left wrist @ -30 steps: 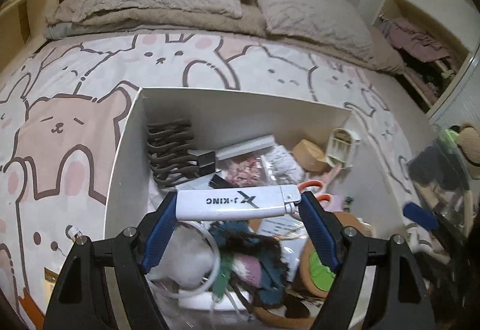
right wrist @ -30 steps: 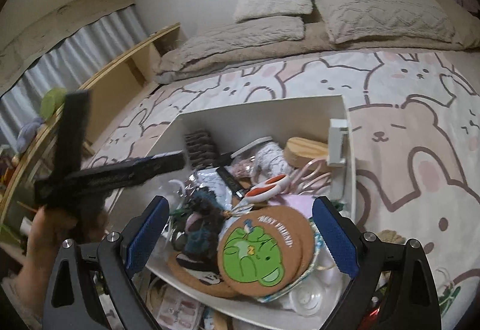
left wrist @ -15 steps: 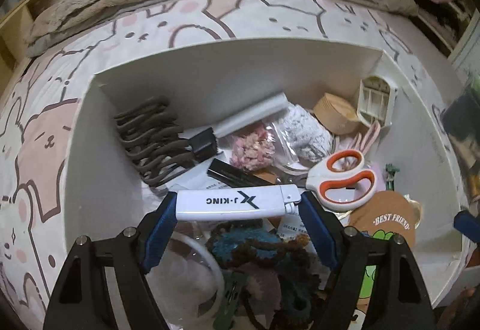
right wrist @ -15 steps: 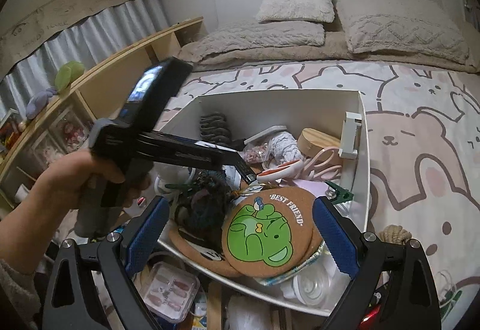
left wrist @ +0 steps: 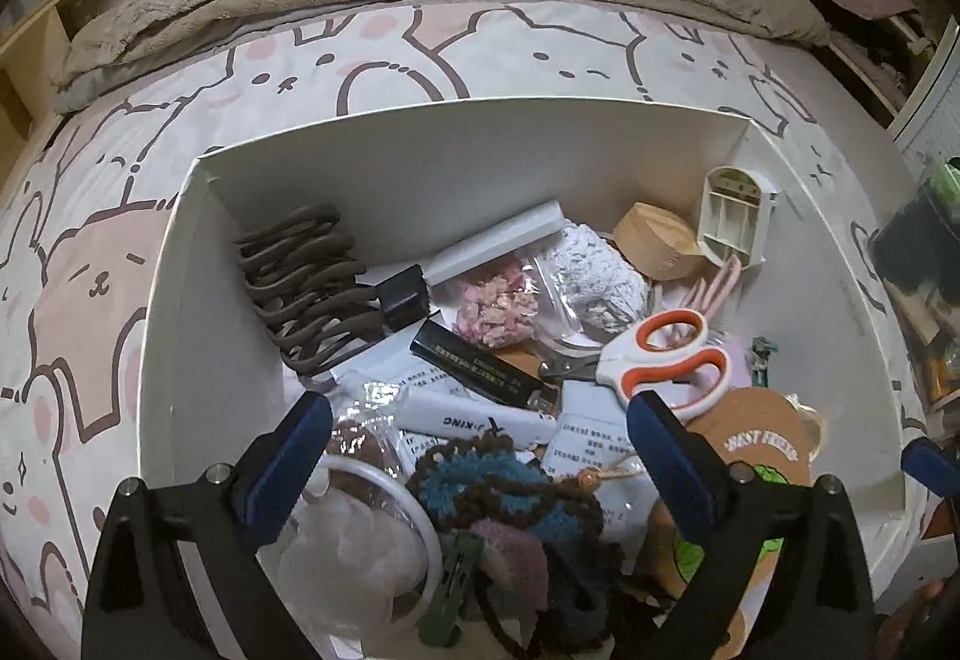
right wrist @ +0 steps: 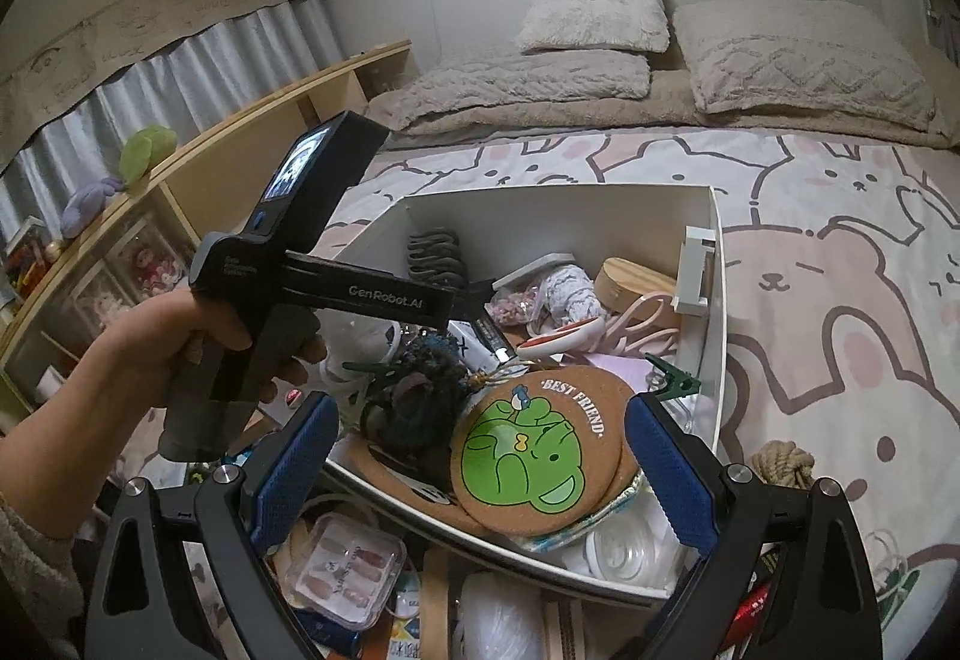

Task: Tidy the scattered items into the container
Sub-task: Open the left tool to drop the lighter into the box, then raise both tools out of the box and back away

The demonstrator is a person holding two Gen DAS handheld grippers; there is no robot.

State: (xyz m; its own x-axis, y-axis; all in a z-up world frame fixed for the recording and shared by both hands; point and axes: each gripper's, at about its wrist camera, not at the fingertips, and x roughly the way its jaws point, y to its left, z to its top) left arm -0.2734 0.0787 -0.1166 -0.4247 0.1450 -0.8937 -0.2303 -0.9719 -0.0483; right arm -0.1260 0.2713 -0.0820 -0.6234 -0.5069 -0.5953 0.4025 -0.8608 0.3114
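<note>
Left wrist view. My left claw (left wrist: 477, 438) hangs over the white container (left wrist: 180, 300), jaws opening, nothing pressed between the blue pads. The white lighter (left wrist: 474, 420) marked J-KING lies loose in the container just beyond the fingertips, between them, resting on printed paper slips. Ahead of it: a black stick-shaped item (left wrist: 480, 360). Further ahead and to the left of the claw: a brown claw hair clip (left wrist: 306, 282) against the far-left corner. Straight ahead: a bag of pink bits (left wrist: 498, 306) and a white tube (left wrist: 498, 246). Ahead and right: orange-handled scissors (left wrist: 666, 360), a round wooden box (left wrist: 660, 246), a small white rack (left wrist: 732, 222) leaning on the right wall. Directly under the claw: a knitted blue-and-brown piece (left wrist: 504, 492) and a white ring (left wrist: 384, 486). By the right finger: a cork coaster (left wrist: 762, 444) reading BEST FRIEND.

Right wrist view. My right claw (right wrist: 477, 450) stands wide open and empty at the container's (right wrist: 717, 300) near edge. Between its fingers lies the cork coaster (right wrist: 534, 456) with a green frog. Ahead and left, a hand (right wrist: 180, 348) holds the left claw's body, which reaches into the container. Below the left finger, outside the container: a clear case of press-on nails (right wrist: 342, 570). Right of the right finger: a rope knot (right wrist: 780, 462) on the bed cover (right wrist: 840, 300).
</note>
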